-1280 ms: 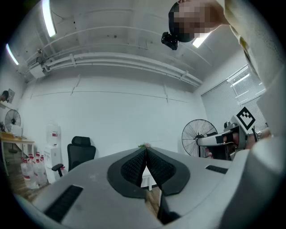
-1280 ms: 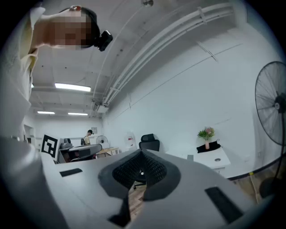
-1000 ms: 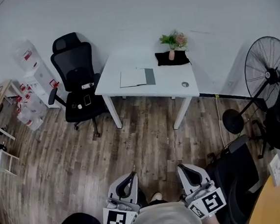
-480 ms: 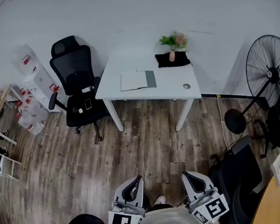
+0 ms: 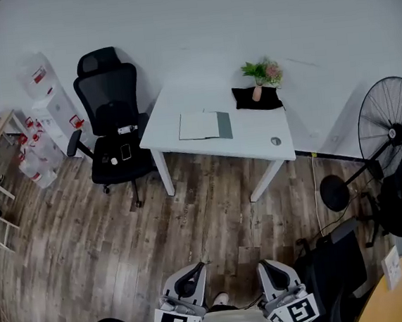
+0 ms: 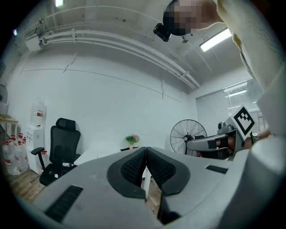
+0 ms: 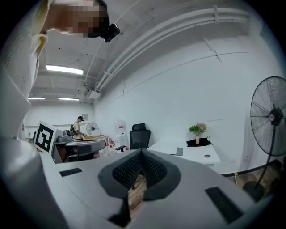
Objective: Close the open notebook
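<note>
An open notebook (image 5: 205,126) lies flat on the white desk (image 5: 256,141) across the room, pale pages up with a grey cover strip on its right side. In the right gripper view the notebook (image 7: 177,151) shows as a thin sliver on the desk (image 7: 196,154). Both grippers are held low at the person's body, far from the desk. My left gripper (image 5: 195,268) (image 6: 145,152) is shut with nothing between its pads. My right gripper (image 5: 263,265) (image 7: 141,154) is shut and empty too.
A small vase of flowers (image 5: 262,75) on a black cloth stands at the desk's back right. A black office chair (image 5: 112,119) is left of the desk. A standing fan (image 5: 389,131) and another chair (image 5: 338,264) are on the right. Wooden floor (image 5: 193,221) lies between me and the desk.
The head view has shifted slightly, so the desk sits a little lower and further right in frame. Both grippers have dropped lower towards the frame's bottom edge and stay shut.
</note>
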The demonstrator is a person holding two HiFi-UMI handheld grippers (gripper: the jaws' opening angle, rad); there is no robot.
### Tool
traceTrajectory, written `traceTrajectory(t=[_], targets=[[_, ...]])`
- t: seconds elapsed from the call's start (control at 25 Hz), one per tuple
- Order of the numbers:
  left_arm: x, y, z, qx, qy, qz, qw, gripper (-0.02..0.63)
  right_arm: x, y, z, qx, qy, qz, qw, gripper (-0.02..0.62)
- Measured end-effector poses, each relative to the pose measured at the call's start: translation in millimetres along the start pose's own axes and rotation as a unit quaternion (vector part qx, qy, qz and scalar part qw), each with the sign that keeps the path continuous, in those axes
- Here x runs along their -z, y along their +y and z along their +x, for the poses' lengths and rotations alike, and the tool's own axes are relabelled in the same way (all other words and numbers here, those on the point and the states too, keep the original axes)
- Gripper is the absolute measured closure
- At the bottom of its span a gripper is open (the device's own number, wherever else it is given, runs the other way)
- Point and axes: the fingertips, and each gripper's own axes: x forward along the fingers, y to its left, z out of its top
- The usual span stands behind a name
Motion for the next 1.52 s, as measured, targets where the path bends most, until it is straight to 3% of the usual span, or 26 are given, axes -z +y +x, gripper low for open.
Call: traceTrajectory(t=[0.84, 1.28, 1.52], targets=[[-27, 171, 60, 0.021, -0.027, 0.013, 0.9993, 0.594, -29, 24, 161, 0.043, -0.015, -0.011, 0.999, 0.594], [-23, 217, 63, 0.005, -0.021, -0.001, 0.9998, 0.594, -31, 42, 210, 0.030, 0.028, -0.059, 0.997, 0.594], [-19, 229, 67, -0.019, -0.014, -0.008, 0.9997, 0.594, -28, 44, 237, -0.008, 0.038, -0.063, 0.997, 0.594]])
